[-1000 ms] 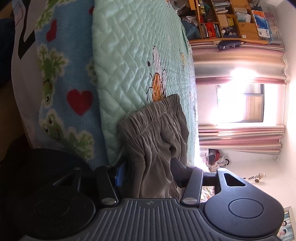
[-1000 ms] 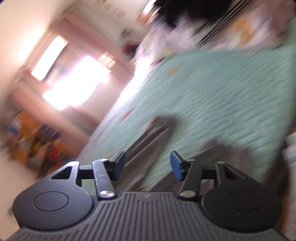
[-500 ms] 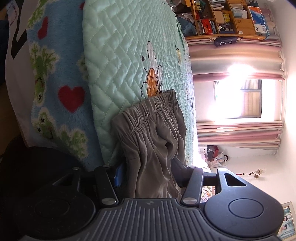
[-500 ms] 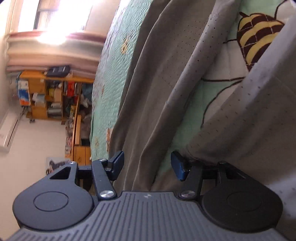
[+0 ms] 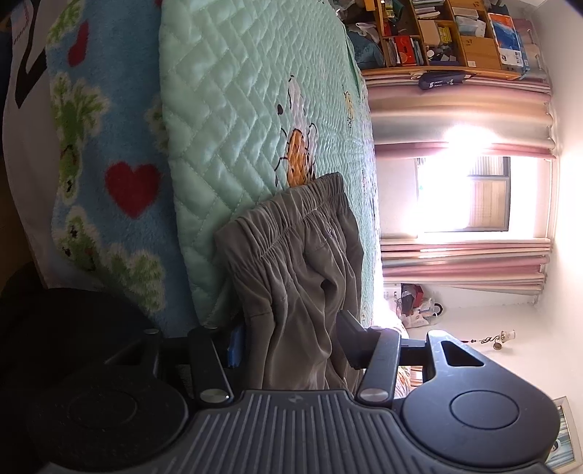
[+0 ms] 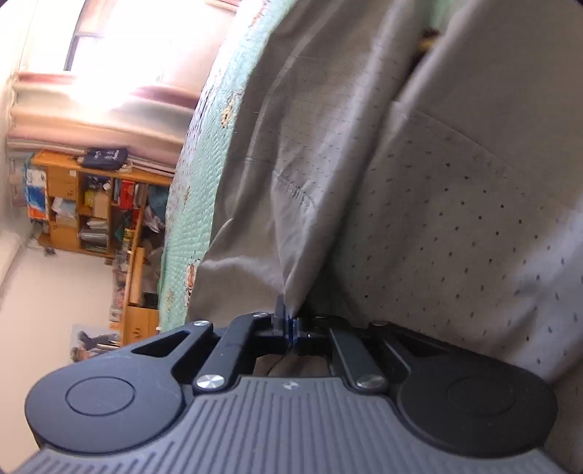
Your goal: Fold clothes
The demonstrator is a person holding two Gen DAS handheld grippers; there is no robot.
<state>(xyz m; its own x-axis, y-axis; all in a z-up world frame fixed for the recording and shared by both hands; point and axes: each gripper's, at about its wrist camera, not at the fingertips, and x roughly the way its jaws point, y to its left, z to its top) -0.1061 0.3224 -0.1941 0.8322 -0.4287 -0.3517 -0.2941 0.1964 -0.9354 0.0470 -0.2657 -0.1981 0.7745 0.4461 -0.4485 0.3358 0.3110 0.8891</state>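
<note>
Gripping a pinched fold of the grey trousers [image 6: 419, 204], our right gripper [image 6: 289, 321] had its blue pads pressed together with the thin cloth caught between them, and the fabric rose from that point in a taut ridge. Our left gripper [image 5: 291, 342] stood about half spread around a bunched part of the same trousers [image 5: 298, 269]; whether its pads pressed on the cloth we could not tell. Beyond the fingers the elastic waistband [image 5: 288, 215] lay gathered on the mint quilted bedspread [image 5: 237, 109], just beside a printed bee [image 5: 298, 156]. Next to the quilt we saw a blue fleece blanket [image 5: 120, 153] with red hearts and green frogs. Farther off stood a wooden shelf [image 5: 455, 32] crowded with boxes, pink curtains [image 5: 462, 262] and a bright window [image 5: 470, 193].
</note>
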